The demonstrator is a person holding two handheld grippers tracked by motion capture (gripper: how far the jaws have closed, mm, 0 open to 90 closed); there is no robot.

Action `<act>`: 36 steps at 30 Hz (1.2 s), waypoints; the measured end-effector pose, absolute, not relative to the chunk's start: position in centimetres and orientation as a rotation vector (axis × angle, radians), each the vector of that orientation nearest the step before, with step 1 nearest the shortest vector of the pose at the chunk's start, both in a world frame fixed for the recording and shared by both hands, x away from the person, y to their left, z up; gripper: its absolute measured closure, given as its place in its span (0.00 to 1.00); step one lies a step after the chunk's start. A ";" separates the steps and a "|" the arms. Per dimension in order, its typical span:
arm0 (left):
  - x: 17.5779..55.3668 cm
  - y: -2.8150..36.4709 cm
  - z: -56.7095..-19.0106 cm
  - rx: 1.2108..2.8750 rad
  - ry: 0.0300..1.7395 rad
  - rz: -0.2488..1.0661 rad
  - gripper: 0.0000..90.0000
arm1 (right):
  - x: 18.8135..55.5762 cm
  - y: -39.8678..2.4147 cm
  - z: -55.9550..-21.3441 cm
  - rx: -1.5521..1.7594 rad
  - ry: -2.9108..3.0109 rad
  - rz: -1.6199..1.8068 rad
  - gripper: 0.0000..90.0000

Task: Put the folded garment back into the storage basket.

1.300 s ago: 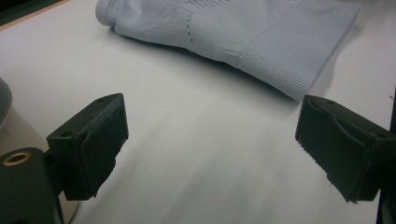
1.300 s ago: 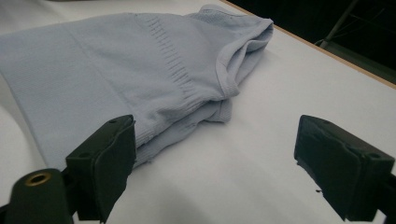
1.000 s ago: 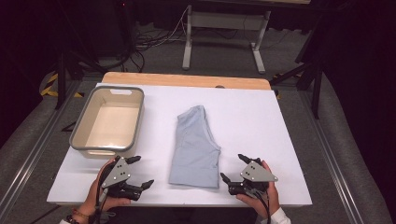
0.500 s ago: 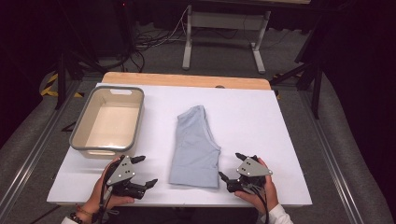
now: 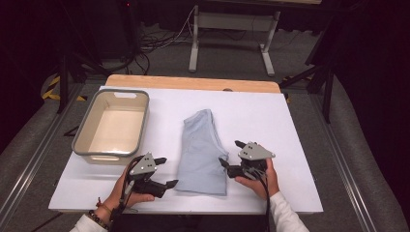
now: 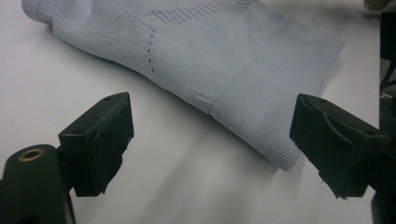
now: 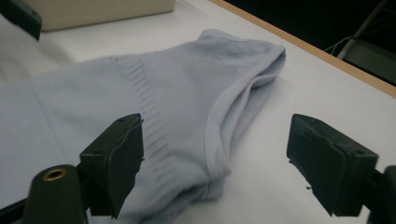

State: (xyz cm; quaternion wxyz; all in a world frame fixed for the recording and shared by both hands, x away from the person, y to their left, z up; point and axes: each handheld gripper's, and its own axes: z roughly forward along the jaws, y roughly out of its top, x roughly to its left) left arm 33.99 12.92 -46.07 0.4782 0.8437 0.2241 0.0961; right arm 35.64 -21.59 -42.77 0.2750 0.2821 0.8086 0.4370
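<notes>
Two hand-held grippers flank a folded garment on a white table. The left gripper (image 5: 164, 172), held in the left hand (image 5: 126, 193) near the table's front edge, has its jaws wide apart with nothing clamped; they have just been narrowing slightly. In the left gripper view the near left corner of the garment (image 6: 219, 65) lies between and just ahead of the two black jaws, and neither pad touches the cloth. The right gripper (image 5: 231, 153), held in the right hand (image 5: 259, 181), likewise stands wide open and has just been closing a little. In the right gripper view one jaw hangs over the garment's (image 7: 140, 102) right edge and the other over bare table; contact with the cloth cannot be told.

The garment (image 5: 201, 151) is a pale blue ribbed knit, folded flat into a long narrow shape. Its long axis runs from the front edge of the table (image 5: 300, 125) towards the back edge, slightly left of the table's middle line. The wide, straight, ribbed hem lies at the front, close to the front edge; the narrower rounded end points to the back. A band of small knitted holes crosses the fabric, and a rolled seam borders its right side.

A beige tub (image 5: 82, 145) with a grey rim sits near the table's left edge, well apart from the garment.
</notes>
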 end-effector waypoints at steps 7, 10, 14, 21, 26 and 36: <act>36.0 11.4 -45.9 2.076 0.581 0.237 0.17 | 41.1 -19.7 -42.3 0.873 2.181 1.226 0.23; 37.1 11.0 -46.1 2.071 0.612 0.212 0.17 | 43.3 -19.2 -42.4 0.934 2.192 1.239 0.23; 38.3 10.2 -46.3 2.076 0.633 0.192 0.17 | 45.5 -18.4 -42.6 1.000 2.204 1.226 0.21; 38.8 9.3 -46.6 2.110 0.633 0.194 0.17 | 47.9 -16.9 -43.6 1.077 2.287 1.136 0.20; 39.0 9.1 -46.8 2.114 0.642 0.191 0.16 | 49.1 -15.9 -44.7 1.089 2.322 1.064 0.22; 39.0 8.7 -47.0 2.137 0.638 0.201 0.17 | 50.4 -16.0 -46.2 1.165 2.395 1.020 0.19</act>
